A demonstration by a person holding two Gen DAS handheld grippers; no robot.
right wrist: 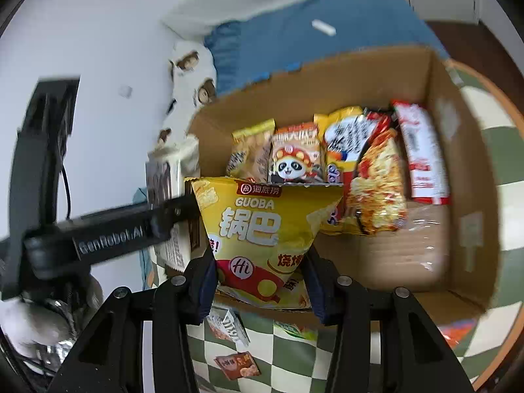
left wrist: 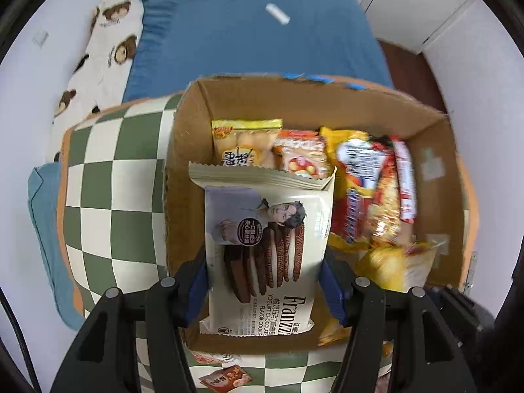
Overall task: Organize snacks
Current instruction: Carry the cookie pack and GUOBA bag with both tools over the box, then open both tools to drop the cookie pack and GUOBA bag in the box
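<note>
Left hand-held gripper (left wrist: 265, 281): clamped on cookie pack (left wrist: 265, 245) over cardboard box (left wrist: 183, 170); lower flat along left wall. Right hand-held gripper (right wrist: 260, 281): gripping guoba bag (right wrist: 262, 229) at near edge; set beside noodle packets (right wrist: 376, 190).

Both grippers out front, side by side. Left gripper (left wrist: 265, 281) has its fingers clamped on a cookie pack (left wrist: 265, 245), pads flat vs. its sides. Right gripper (right wrist: 262, 281) is pinching a yellow chip bag (right wrist: 262, 229) by its lower part.
</note>
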